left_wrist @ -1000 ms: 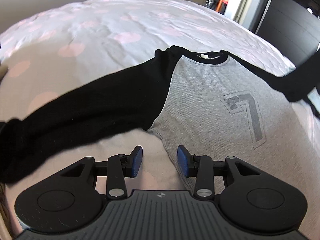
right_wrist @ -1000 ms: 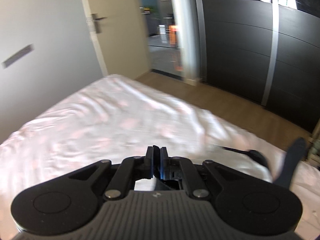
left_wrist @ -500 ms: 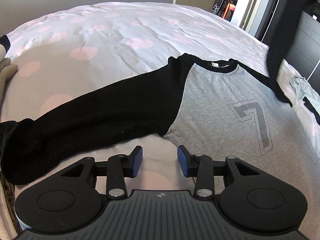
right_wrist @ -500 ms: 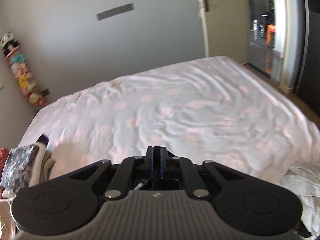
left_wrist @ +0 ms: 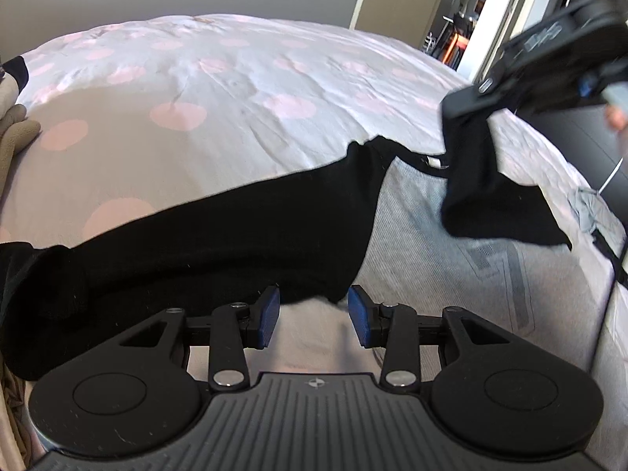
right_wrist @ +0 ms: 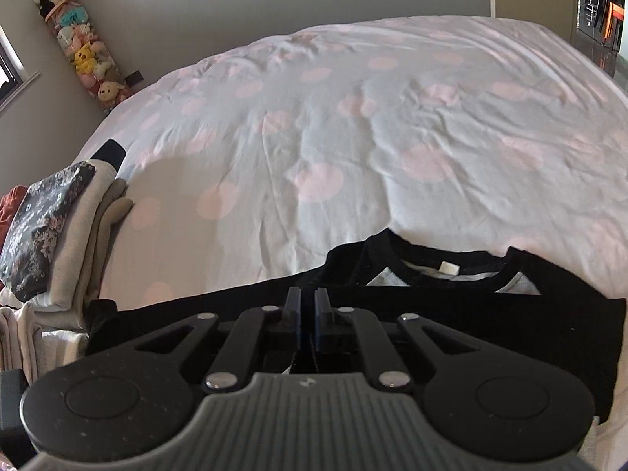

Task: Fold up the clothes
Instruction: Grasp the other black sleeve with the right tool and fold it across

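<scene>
A raglan shirt lies face up on the spotted bed (left_wrist: 235,90), with a grey body (left_wrist: 424,243) and a black left sleeve (left_wrist: 196,243) stretched out to the left. My left gripper (left_wrist: 314,314) hovers open just in front of that sleeve's armpit, its blue pads (left_wrist: 269,316) empty. At the upper right, my right gripper (left_wrist: 457,108) is shut on the other black sleeve (left_wrist: 475,188), which hangs from it over the grey chest. In the right wrist view the right gripper (right_wrist: 308,306) has its jaws together above black cloth (right_wrist: 510,322), with the collar (right_wrist: 443,267) just beyond.
A stack of folded clothes (right_wrist: 59,243) sits at the bed's left edge. Plush toys (right_wrist: 82,51) hang in the far corner. A crumpled grey garment (left_wrist: 588,208) lies at the right edge, beside a dark wardrobe (left_wrist: 581,137) and an open doorway (left_wrist: 463,19).
My right gripper has swung in from the right and down over the shirt, carrying the black sleeve across the chest. The left gripper has drifted a little and stays open.
</scene>
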{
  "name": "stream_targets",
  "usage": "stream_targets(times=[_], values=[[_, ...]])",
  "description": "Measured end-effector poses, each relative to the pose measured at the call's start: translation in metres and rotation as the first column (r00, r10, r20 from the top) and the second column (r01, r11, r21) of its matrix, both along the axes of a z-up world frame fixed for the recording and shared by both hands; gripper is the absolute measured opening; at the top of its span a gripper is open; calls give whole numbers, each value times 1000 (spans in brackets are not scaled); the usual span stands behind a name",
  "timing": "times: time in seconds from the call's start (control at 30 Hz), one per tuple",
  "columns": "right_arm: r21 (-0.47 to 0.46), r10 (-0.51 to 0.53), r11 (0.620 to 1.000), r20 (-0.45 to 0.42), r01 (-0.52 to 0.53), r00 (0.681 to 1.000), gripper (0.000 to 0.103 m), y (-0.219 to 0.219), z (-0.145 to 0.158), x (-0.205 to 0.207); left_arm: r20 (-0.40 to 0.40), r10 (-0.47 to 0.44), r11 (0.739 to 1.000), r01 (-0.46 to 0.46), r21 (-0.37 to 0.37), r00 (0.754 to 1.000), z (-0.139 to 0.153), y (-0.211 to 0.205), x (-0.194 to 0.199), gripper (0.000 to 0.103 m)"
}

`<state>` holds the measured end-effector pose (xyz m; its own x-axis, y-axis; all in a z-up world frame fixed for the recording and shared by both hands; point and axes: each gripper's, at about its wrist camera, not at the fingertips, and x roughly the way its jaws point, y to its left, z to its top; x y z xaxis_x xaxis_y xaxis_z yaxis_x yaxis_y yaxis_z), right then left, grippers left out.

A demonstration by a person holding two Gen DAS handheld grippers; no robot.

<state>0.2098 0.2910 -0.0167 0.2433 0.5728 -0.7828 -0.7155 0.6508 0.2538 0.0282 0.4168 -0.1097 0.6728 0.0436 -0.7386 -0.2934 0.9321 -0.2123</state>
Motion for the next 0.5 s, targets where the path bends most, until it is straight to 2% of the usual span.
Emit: stream_targets(times=[0.2, 0.37, 0.5], values=[[-1, 14, 1000, -25, -14, 1000, 18, 28, -23, 2, 16, 15, 999, -15, -32, 1000, -7, 10, 2, 36], [4, -5, 1000, -8, 5, 1000, 19, 18, -15, 6, 35, 0, 999, 1, -32, 999, -7, 8, 2, 36], [-6, -38, 999, 11, 38, 999, 19, -11, -1, 6, 43, -15, 1000, 16, -21, 999, -6, 5, 4, 36]])
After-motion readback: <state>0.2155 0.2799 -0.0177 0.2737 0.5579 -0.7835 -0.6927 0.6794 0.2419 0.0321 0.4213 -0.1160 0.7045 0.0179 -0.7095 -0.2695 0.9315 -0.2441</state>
